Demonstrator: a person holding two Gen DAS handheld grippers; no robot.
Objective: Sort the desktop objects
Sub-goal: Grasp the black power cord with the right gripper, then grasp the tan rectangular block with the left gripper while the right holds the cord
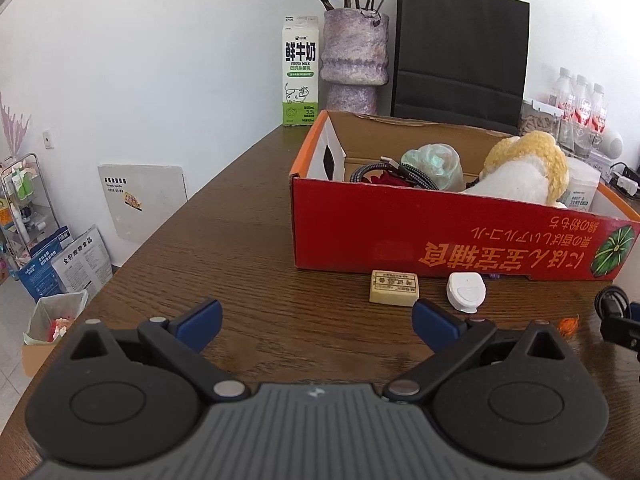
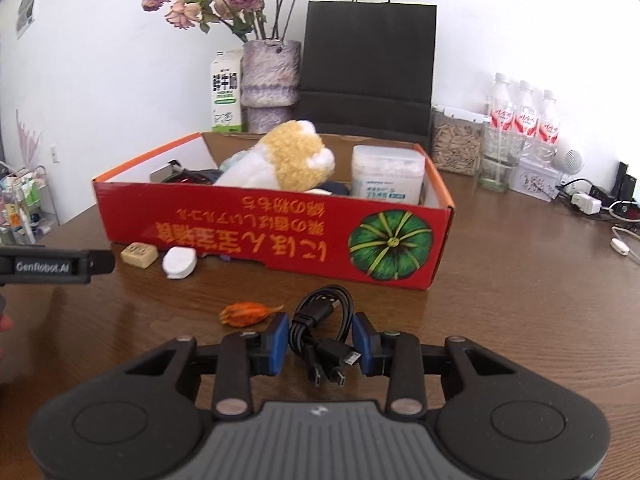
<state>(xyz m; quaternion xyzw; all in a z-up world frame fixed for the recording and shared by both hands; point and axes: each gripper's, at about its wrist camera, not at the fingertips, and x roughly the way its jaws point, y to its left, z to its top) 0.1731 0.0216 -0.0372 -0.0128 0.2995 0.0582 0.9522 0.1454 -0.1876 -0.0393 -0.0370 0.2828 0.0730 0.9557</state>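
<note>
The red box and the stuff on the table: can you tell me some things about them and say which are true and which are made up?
1. A fluffy toy sits inside the red box. True.
2. The black cable lies between the right gripper fingers. True.
3. The left gripper is holding the small tan block. False: its fingers are wide open with nothing between them, and the block lies on the table.
4. The milk carton is inside the box. False: it stands behind the box, next to the vase.
5. The white case lies on the table in front of the box. True.
</note>
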